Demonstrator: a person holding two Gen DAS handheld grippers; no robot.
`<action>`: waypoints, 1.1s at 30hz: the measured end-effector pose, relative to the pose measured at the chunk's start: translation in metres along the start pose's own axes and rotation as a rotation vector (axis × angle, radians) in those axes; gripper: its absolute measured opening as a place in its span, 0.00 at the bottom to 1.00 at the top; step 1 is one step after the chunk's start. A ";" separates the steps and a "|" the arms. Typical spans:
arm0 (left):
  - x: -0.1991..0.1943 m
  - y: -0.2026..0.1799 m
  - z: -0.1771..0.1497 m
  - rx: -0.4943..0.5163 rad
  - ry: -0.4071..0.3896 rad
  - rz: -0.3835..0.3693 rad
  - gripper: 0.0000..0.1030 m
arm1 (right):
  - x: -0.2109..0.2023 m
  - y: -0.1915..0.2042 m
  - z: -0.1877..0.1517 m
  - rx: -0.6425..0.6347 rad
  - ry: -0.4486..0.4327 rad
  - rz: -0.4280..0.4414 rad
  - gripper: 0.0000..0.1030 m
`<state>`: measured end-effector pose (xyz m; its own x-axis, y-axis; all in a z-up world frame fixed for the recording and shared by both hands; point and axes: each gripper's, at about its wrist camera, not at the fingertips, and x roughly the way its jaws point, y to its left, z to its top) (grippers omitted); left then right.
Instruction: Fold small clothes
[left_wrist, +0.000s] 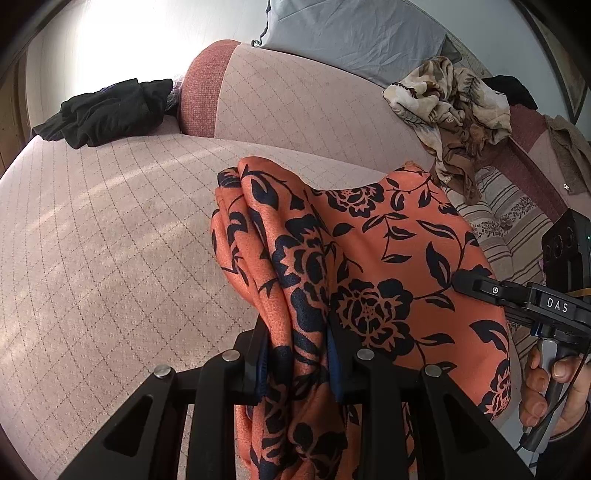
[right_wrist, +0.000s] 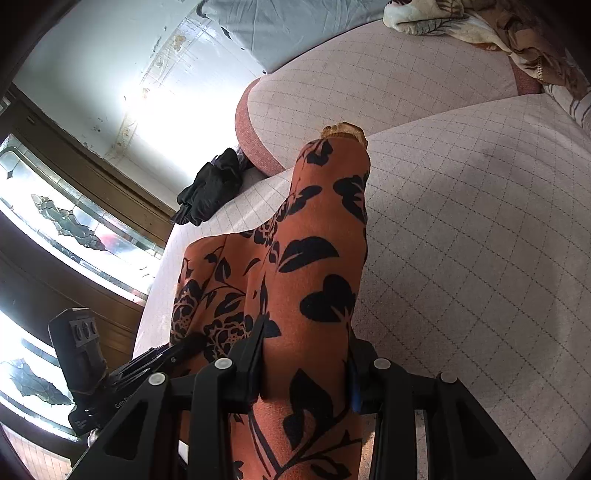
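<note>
Over the pink quilted sofa (left_wrist: 110, 229), both grippers hold the orange floral garment (left_wrist: 369, 258) off the cushion: the left gripper (left_wrist: 299, 354) is clamped on a bunched fold and the right gripper (right_wrist: 306, 365) pinches another part. Most of its lower end is cut off by the frame, so its shape is hard to make out. A black clothes pile (left_wrist: 107, 110) sits back near the armrest.

Cloth (left_wrist: 369, 258) in my tongs: orange, dark navy-black flowers and leaves. My left gripper (left_wrist: 299, 354): black, blue pads. Right gripper (right_wrist: 306, 365): black too, blue pad showing. Sofa seat (left_wrist: 110, 240): pale pink-beige, thin diamond grid lines; cushion (left_wrist: 295, 92) same fabric with a terracotta-red edge band. Upper left of the left view: black garment pile (left_wrist: 107, 110). Upper right: crumpled cream-and-brown leaf-print cloth (left_wrist: 454, 110). Top: pale blue-grey pillow (left_wrist: 351, 33). Right edge: beige striped fabric (left_wrist: 513, 221).
</note>
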<state>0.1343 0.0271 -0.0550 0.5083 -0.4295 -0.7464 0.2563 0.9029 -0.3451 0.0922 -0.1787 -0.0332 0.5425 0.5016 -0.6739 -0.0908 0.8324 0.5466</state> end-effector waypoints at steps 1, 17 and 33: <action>0.001 0.000 0.000 0.000 0.001 0.000 0.26 | 0.000 -0.001 0.000 0.001 0.001 0.000 0.37; 0.027 0.003 -0.005 0.010 0.048 0.006 0.27 | 0.011 -0.017 -0.005 0.036 0.013 -0.016 0.37; 0.002 0.043 -0.027 0.019 -0.003 0.069 0.56 | -0.004 -0.054 -0.002 0.110 -0.094 -0.248 0.59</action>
<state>0.1241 0.0659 -0.0868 0.5281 -0.3667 -0.7659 0.2366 0.9298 -0.2820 0.0933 -0.2249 -0.0606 0.6123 0.2572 -0.7476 0.1429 0.8940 0.4246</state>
